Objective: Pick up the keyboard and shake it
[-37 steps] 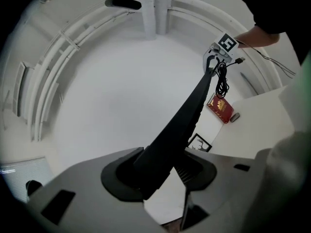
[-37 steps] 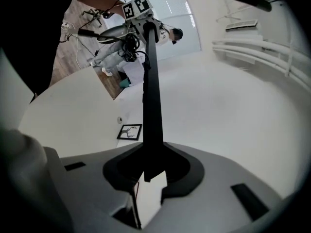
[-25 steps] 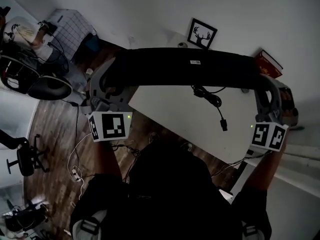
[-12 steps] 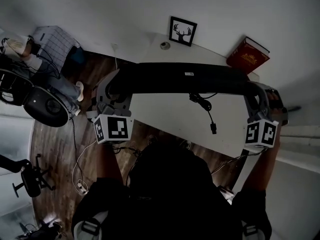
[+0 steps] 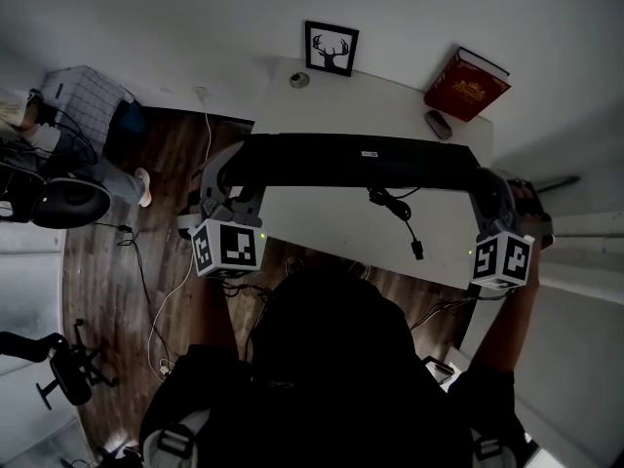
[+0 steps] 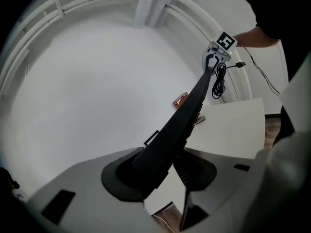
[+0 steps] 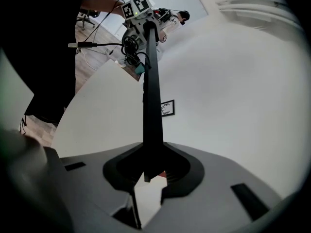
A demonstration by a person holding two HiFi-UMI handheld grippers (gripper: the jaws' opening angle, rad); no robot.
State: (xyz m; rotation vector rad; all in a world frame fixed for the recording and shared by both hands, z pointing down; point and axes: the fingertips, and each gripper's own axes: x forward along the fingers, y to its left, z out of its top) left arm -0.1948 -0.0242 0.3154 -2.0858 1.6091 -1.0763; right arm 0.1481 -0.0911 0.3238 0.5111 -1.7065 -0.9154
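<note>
A long black keyboard (image 5: 351, 159) hangs level in the air above the white table (image 5: 322, 217), underside towards me. My left gripper (image 5: 229, 169) is shut on its left end and my right gripper (image 5: 485, 178) is shut on its right end. Its cable (image 5: 398, 208) dangles from the middle, with the plug hanging free. In the left gripper view the keyboard (image 6: 180, 130) runs edge-on from the jaws of the left gripper (image 6: 160, 171) out to the far gripper (image 6: 218, 50). In the right gripper view the keyboard (image 7: 151, 106) rises from between the jaws of the right gripper (image 7: 150, 169).
On the table's far side stand a framed deer picture (image 5: 331, 48), a red book (image 5: 466, 84), a small dark object (image 5: 439, 123) and a small round object (image 5: 299, 80). Left of the table are wooden floor with cables (image 5: 166, 291), office chairs and a person (image 5: 88, 115).
The keyboard and both grippers have come lower in the head view, and more of the table behind them now shows. The dangling cable has swung slightly. Both grips are unchanged.
</note>
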